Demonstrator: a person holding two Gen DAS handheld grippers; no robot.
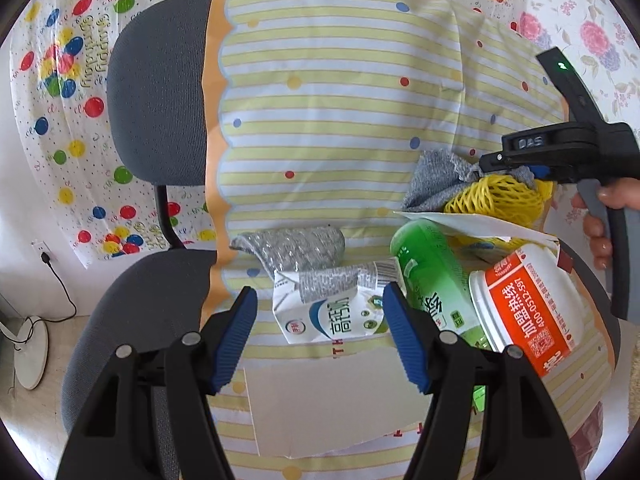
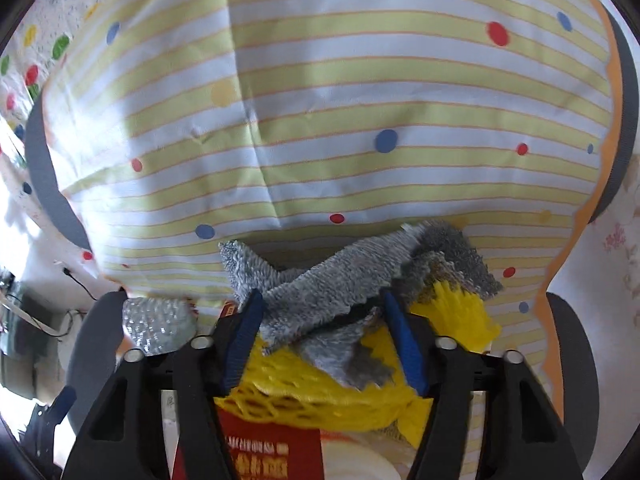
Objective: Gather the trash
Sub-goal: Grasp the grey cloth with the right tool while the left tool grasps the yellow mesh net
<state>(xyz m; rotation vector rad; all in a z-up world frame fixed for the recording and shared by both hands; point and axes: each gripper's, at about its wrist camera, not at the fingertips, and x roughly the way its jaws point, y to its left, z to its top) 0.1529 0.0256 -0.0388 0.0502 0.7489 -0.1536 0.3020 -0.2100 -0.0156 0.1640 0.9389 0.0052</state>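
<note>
A heap of trash covers the seat of a grey office chair [image 1: 156, 92] draped in a striped, dotted cloth [image 1: 340, 92], and both hand-held grippers hang over it. In the lower centre of the left wrist view, the left gripper [image 1: 320, 328] stands spread wide, holding nothing; a white milk carton [image 1: 328, 312] lies just ahead between its blue fingers [image 1: 236, 336], its long axis running across the frame from one finger toward the other, its ends close to the pads but not pressed by them. A crumpled silver foil wrapper [image 1: 296, 246] rests just above the carton, with a green bottle [image 1: 430, 276] and a white tub with an orange label [image 1: 528, 304] crowding the lower right. At the right edge of that view a hand [image 1: 600, 224] steers the right gripper [image 2: 320, 338] down onto a grey rag [image 2: 344, 280] lying over yellow foam netting [image 2: 320, 396]. In the right wrist view the rag runs slantwise through the gap between the blue pads, which stand partly drawn in; whether they already bite the rag cannot be told. The left gripper is plainly nearer the carton, the right nearer the rag.
</note>
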